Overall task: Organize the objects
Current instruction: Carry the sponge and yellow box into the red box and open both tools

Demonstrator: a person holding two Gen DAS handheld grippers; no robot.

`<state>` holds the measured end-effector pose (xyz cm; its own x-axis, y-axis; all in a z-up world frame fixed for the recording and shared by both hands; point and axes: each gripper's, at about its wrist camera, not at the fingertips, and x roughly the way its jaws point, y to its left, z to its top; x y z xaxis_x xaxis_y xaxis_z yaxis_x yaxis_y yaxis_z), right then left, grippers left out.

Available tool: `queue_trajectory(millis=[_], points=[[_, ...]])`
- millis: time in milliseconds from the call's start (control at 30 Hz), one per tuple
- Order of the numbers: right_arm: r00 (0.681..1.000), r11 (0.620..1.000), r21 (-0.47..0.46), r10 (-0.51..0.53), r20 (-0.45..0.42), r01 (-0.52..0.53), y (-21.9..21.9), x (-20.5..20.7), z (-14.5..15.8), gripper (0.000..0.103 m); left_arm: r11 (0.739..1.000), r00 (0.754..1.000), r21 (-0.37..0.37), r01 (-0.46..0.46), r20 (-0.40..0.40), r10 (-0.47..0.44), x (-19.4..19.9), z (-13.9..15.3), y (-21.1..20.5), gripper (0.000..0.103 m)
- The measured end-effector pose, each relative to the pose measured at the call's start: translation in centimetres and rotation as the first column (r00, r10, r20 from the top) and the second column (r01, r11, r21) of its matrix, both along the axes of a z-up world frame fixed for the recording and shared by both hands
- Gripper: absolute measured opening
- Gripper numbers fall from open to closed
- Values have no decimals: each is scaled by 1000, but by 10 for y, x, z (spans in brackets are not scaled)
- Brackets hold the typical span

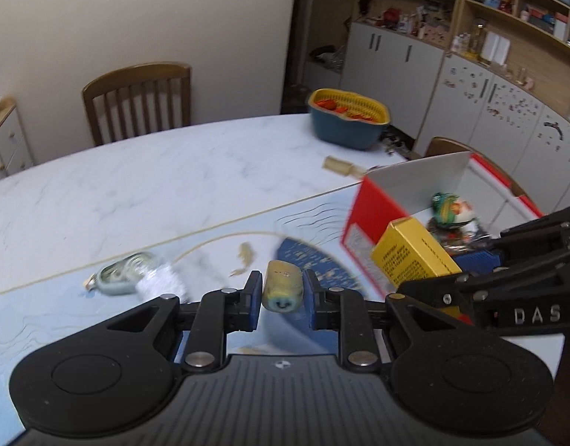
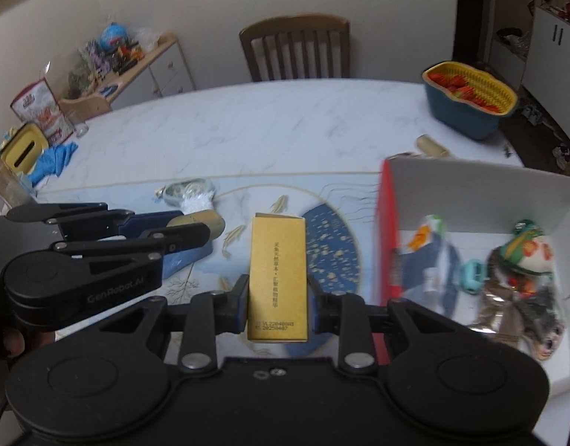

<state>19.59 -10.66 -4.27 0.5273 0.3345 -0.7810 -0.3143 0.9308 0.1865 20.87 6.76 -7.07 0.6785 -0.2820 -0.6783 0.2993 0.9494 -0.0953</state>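
Yellows, blues and red over pale marble

A golden-yellow cardboard carton (image 2: 278, 278) with dark print sits at frame centre; a pale yellow cylinder with a blue-green end (image 1: 282, 290) shows likewise in the left wrist view. The white, grey-veined marble tabletop (image 2: 247, 130) carries a light-blue mat with gold fish and a navy speckled disc (image 2: 322, 245); at right, a red box with white inside (image 2: 482, 200); upper right, a teal basket with yellow liner (image 2: 470, 100).

1. We count two black two-finger grippers: the left gripper (image 1: 283, 291) and the right gripper (image 2: 277, 306).
2. We see one yellow cardboard box (image 2: 278, 277).
3. One open red-and-white cardboard carton (image 2: 482, 200) sits on the marble table (image 2: 247, 130).
4. One blue basket with a yellow liner (image 2: 470, 102) stands beyond the carton.
5. Two wooden chairs (image 1: 138, 98) (image 1: 446, 146) stand at the table.
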Motion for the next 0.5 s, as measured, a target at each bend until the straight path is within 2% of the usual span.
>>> queue_trajectory(millis=[233, 500], points=[[997, 998, 17, -59, 41, 58, -51, -3, 15, 27, 998, 998, 8, 59, 30, -59, -2, 20, -43, 22], [993, 994, 12, -110, 44, 109, -108, -5, 12, 27, 995, 994, 23, 95, 48, -96, 1, 32, -95, 22]])
